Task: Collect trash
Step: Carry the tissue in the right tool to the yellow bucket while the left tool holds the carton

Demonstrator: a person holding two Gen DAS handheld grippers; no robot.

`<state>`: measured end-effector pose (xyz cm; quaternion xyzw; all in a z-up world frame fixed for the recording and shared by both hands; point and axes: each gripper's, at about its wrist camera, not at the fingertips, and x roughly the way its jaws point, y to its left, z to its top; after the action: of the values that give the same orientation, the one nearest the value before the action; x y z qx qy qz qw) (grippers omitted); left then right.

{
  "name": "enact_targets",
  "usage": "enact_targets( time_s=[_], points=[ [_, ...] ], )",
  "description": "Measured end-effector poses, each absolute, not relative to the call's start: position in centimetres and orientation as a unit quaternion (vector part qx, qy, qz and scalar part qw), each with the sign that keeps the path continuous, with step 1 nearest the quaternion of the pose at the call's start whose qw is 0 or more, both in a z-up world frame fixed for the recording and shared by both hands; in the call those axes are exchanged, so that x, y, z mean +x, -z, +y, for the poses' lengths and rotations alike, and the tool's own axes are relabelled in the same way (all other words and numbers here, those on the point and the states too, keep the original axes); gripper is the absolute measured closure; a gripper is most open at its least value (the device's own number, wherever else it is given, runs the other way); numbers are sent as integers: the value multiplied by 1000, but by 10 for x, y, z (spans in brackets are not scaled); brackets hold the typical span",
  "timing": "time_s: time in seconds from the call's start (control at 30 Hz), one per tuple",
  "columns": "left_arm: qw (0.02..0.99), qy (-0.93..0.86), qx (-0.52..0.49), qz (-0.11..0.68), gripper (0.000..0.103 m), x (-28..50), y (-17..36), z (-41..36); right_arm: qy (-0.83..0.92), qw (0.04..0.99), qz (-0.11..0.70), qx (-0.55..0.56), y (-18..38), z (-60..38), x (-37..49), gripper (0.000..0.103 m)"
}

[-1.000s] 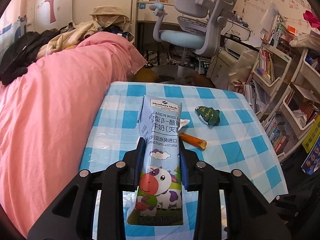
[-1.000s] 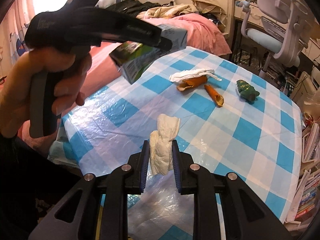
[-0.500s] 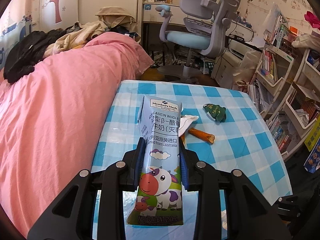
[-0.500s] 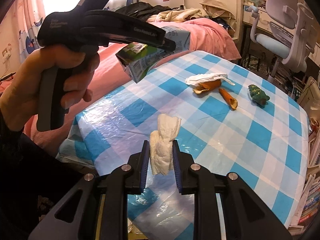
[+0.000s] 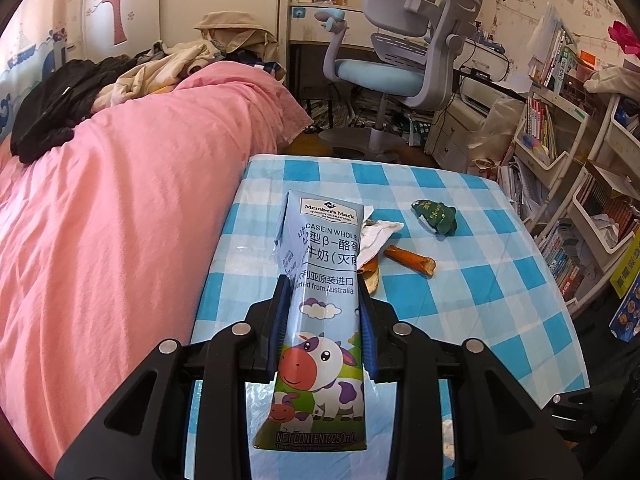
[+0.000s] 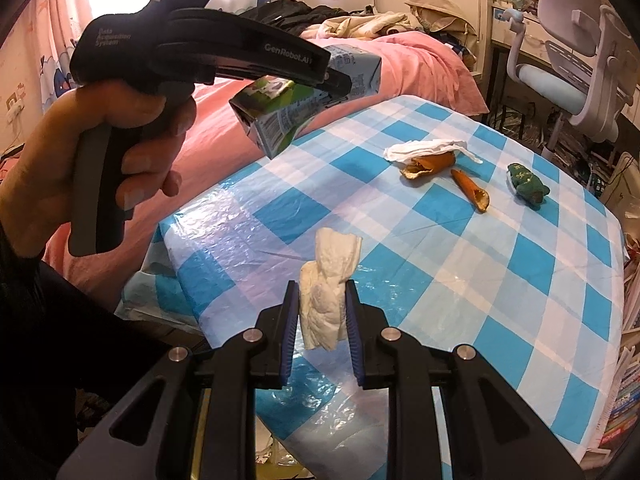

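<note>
With our left gripper (image 5: 322, 320) fingers clamping the milk carton (image 5: 320, 320) and our right gripper (image 6: 322, 312) fingers pinching the crumpled tissue (image 6: 326, 292), we are drawing both back off the worktop (image 6: 500, 280), leaving peels (image 6: 468, 190) at one o'clock.

Bedroom: bed (image 5: 120, 220) under pink cover, heaped clothes (image 5: 120, 76); blue-checked table (image 5: 500, 280); grey-blue desk chair (image 5: 404, 60); white desk (image 5: 312, 20); crowded bookshelves (image 5: 560, 152); tree-decal wall (image 5: 116, 0); sunlit pink curtain (image 6: 60, 8).

A child's bedroom: pink-quilted bed (image 5: 120, 208), desk chair (image 5: 404, 60), crowded bookshelves (image 5: 560, 152), tree-painted wardrobe (image 5: 120, 4).
</note>
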<state>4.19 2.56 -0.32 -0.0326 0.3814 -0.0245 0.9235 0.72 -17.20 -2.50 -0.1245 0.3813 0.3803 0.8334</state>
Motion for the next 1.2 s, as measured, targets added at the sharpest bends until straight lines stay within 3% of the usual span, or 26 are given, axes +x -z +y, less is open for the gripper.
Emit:
enact_targets(
  time_s=[1.2],
  points=[
    [923, 29, -26, 383, 73, 28, 4, 29, -431, 797, 393, -154, 40, -145, -15, 79]
  ],
)
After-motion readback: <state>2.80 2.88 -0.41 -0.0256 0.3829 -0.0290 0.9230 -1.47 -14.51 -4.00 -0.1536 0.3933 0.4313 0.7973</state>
